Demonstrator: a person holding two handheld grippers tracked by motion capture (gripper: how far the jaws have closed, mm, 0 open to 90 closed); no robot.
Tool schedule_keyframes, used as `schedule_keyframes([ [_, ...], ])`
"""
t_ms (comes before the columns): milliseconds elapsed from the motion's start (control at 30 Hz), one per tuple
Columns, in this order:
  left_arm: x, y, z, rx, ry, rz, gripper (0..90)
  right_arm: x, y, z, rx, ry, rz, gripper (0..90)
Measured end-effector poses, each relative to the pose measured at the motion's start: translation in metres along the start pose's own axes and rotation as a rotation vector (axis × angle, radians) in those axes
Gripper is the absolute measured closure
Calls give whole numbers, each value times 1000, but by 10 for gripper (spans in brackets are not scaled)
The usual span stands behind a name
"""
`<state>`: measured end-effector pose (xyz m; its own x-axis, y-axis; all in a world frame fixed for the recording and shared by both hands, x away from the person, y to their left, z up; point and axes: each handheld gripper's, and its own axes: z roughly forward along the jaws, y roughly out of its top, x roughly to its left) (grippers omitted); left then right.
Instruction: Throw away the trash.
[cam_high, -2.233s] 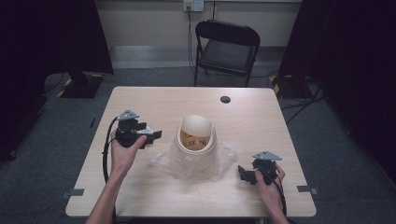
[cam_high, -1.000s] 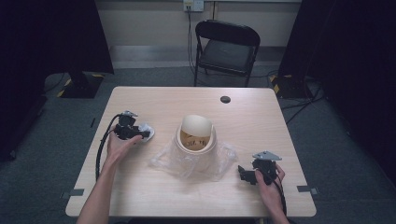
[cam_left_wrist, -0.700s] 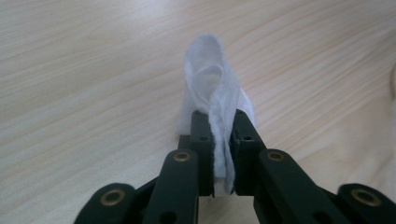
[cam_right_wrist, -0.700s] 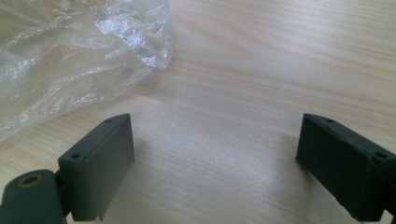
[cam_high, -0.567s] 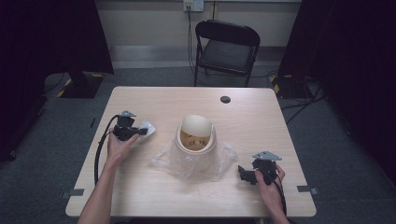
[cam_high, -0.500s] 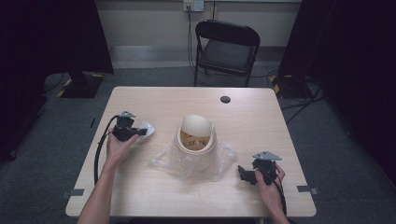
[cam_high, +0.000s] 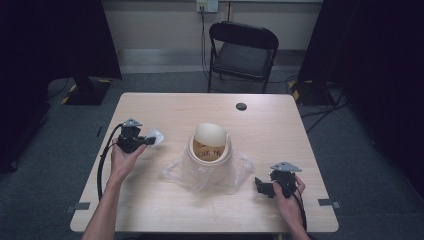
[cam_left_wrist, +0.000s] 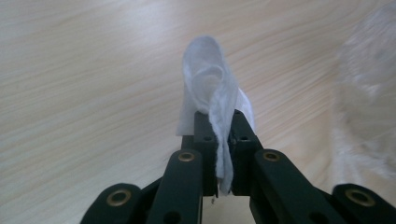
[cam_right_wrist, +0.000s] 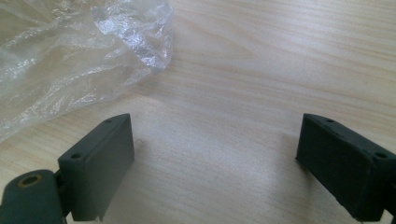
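On the left side of the table, my left gripper (cam_high: 149, 140) is shut on a thin white wipe (cam_high: 156, 135). In the left gripper view the wipe (cam_left_wrist: 208, 79) is pinched between the black fingertips of the left gripper (cam_left_wrist: 218, 125) and curls upward beyond them, just above the wood. A beige rounded object in a beige cup (cam_high: 210, 145) stands mid-table on a crumpled clear plastic bag (cam_high: 197, 175). My right gripper (cam_high: 260, 186) rests near the front right, open; in its own view the right gripper (cam_right_wrist: 215, 154) has bare wood between wide jaws, with the bag (cam_right_wrist: 70, 51) ahead to the left.
The light wooden table (cam_high: 270, 125) has a small black disc (cam_high: 241, 106) near its far edge. A black folding chair (cam_high: 244, 50) stands behind the table. Dark curtains hang at both sides. Cables trail from both grippers.
The left hand drew away from the bag to the left side, and its gripper now holds the white wipe slightly raised off the table. The right hand has stayed put.
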<state>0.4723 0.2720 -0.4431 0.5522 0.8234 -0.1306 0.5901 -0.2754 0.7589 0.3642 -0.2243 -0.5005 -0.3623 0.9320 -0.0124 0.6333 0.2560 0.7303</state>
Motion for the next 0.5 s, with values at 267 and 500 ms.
schedule_keyframes([
  [267,-25,-3,-27,-106,-24,20,853,0,0,0,0,0,0,102],
  [500,-44,-11,-51,-156,-76,34,852,0,0,0,0,0,1,101],
])
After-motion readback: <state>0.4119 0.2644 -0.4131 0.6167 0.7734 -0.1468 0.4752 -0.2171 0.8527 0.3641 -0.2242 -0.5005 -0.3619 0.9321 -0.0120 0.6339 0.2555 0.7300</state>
